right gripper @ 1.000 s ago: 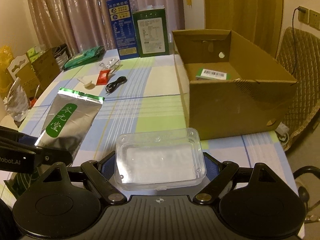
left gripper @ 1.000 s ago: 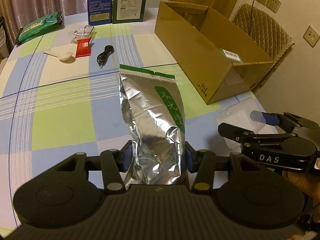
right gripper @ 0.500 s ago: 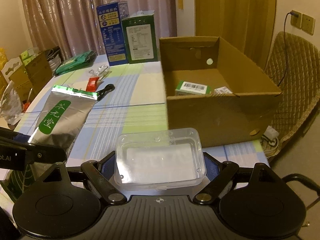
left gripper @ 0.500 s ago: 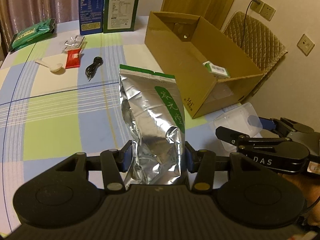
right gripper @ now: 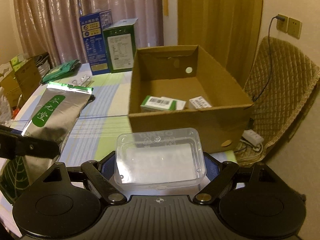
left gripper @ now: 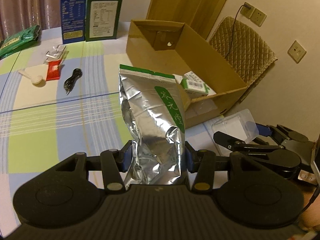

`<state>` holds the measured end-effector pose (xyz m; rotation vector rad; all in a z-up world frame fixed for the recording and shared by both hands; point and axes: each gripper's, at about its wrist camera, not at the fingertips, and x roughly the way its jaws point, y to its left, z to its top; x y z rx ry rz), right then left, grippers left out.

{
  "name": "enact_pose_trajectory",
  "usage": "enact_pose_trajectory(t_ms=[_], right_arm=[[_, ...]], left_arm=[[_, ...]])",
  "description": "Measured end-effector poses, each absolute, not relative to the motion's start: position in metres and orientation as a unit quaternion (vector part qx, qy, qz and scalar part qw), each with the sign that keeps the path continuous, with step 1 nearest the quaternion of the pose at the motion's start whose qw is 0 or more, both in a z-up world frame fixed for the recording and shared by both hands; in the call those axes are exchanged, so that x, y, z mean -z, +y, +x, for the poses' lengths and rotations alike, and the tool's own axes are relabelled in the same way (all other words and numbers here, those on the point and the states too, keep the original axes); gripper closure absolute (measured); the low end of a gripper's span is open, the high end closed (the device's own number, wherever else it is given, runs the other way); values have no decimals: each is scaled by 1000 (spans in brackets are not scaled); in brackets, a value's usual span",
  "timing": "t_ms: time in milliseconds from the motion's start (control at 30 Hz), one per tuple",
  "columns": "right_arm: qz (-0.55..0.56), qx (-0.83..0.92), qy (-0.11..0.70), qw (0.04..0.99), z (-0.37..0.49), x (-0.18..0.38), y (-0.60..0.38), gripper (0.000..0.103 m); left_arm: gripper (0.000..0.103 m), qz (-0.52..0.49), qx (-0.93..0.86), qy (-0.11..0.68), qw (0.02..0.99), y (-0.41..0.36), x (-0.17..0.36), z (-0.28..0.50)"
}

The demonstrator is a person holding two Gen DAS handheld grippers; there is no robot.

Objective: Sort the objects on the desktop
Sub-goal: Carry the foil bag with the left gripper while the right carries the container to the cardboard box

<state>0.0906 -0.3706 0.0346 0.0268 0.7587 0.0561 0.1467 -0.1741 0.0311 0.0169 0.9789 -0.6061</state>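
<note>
Both hands have lifted and carried forward over the last second; the cardboard box [right gripper: 188, 118] now sits closer ahead, its floor visible. Judged: transport to the box is nearly done.

Left gripper [left gripper: 158, 158] pinches one foil pouch [left gripper: 152, 118], upright between its jaws. Right gripper [right gripper: 160, 172] clamps one clear plastic case [right gripper: 160, 160].

Count: two labelled packs [right gripper: 160, 103] in the box; beyond the left gripper, two cartons [left gripper: 90, 12], one scoop [left gripper: 34, 78], one red sachet [left gripper: 53, 71], one black cable [left gripper: 72, 78].
</note>
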Motion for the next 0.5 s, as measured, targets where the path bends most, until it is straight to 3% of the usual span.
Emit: enact_pose_trajectory(t_ms=[500], right_arm=[[4, -10, 354, 935, 107, -55, -411, 19]], left_arm=[[58, 7, 313, 458, 832, -217, -48, 172]])
